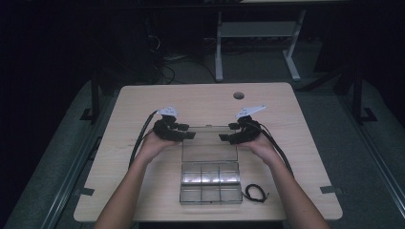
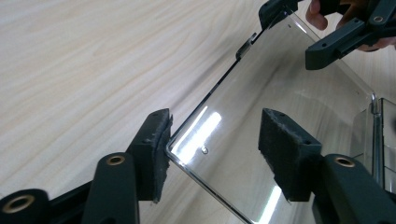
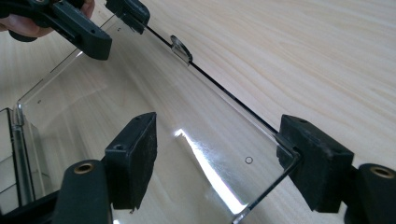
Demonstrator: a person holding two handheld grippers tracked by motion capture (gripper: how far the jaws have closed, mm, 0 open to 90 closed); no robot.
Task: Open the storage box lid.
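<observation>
Evidently clear, glossy, hinged-open box lid

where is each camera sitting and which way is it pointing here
High view: fixed above the person's side, looking forward and down at the pale wooden table; both forearms, left gripper, right gripper.
Left gripper view: rides that gripper, looks along its black jaws at the clear plastic organiser-box lid.
Right gripper view: rides that gripper, facing the lid from its opposite corner.
Shared: each gripper view shows the other gripper across the lid.
</observation>
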